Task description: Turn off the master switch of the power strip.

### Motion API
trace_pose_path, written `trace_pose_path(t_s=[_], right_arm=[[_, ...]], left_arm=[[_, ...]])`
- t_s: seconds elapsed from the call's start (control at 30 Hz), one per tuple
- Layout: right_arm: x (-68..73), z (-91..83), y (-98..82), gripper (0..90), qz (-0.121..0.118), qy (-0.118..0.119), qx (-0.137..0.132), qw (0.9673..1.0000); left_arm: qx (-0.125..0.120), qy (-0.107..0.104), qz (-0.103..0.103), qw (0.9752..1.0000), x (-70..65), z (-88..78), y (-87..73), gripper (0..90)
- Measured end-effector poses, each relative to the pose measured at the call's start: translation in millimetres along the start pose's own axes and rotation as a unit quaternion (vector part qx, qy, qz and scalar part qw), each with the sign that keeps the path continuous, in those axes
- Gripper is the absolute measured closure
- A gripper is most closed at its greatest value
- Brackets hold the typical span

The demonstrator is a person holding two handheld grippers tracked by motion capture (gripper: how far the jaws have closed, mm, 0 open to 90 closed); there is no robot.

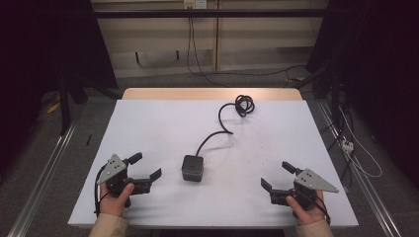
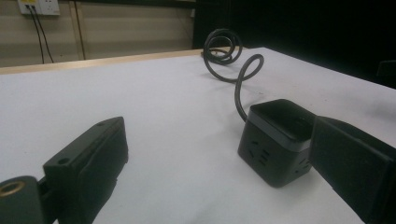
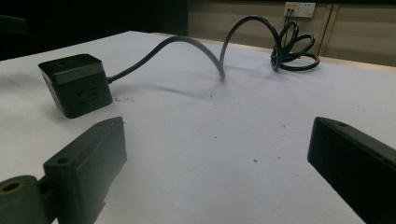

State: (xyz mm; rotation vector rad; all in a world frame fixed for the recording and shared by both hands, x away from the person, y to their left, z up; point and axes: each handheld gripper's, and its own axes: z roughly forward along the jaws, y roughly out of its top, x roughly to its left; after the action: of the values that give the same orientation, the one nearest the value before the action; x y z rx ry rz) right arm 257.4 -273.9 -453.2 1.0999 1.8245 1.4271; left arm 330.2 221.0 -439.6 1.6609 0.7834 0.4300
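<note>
**Socket cube untouched, both tongs wide**

While the cube (image 1: 192, 168) sits on the white table (image 1: 148, 128) between the two hands, nothing looks begun: from the high view the left tongs (image 1: 146, 166) and right tongs (image 1: 277, 176) both stand apart and empty near the front edge, each well short of the cube. Its cord (image 1: 222, 121) snakes away to a coil (image 1: 244, 104) near the far edge. Any grasp, lift or tidying of the cord is, by my reading, all left to do.

In the left gripper view the cube (image 2: 275, 140) lies close, just beyond the right-hand jaw, which covers its corner; socket holes show on two of its faces. The cord (image 2: 240, 88) loops up off the table here, which the high view flattens.

In the right gripper view the cube (image 3: 76, 84) stands off to the left, outside the open jaws, and the cord (image 3: 196, 46) arches clear of the table before reaching the coil (image 3: 294, 49). Small specks mark the table (image 3: 243, 140).
</note>
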Motion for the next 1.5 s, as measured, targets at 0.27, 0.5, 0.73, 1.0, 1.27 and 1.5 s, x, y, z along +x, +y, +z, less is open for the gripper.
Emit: trace_pose_path(t_s=[0.27,0.5,0.73,1.0,1.27,1.5], right_arm=[[0.4,0.6,-0.2,4.2,0.001,0.000,0.002,1.0000],[0.3,1.5,0.4,4.3,0.003,-0.001,0.000,1.0000],[-0.6,1.1,0.6,4.3,0.001,0.000,-0.003,1.0000],[-0.4,0.5,1.5,4.4,0.002,0.000,-0.005,1.0000],[-0.8,0.1,1.7,4.4,0.001,0.000,-0.005,1.0000],[-2.0,-0.5,1.7,4.4,0.001,-0.001,-0.006,1.0000]], left_arm=[[0.000,-0.007,0.000,1.0000,-3.5,2.4,0.9,4.9],[-0.003,-0.009,-0.004,0.9999,-3.4,3.1,2.5,4.8],[-0.006,-0.020,-0.003,0.9998,-7.3,9.2,7.5,4.6],[-0.002,-0.026,-0.004,0.9997,-10.7,15.8,12.2,4.8],[0.004,-0.036,-0.003,0.9993,-15.8,24.9,15.4,8.3],[0.002,-0.044,-0.012,0.9990,-17.0,30.2,16.9,13.4]])
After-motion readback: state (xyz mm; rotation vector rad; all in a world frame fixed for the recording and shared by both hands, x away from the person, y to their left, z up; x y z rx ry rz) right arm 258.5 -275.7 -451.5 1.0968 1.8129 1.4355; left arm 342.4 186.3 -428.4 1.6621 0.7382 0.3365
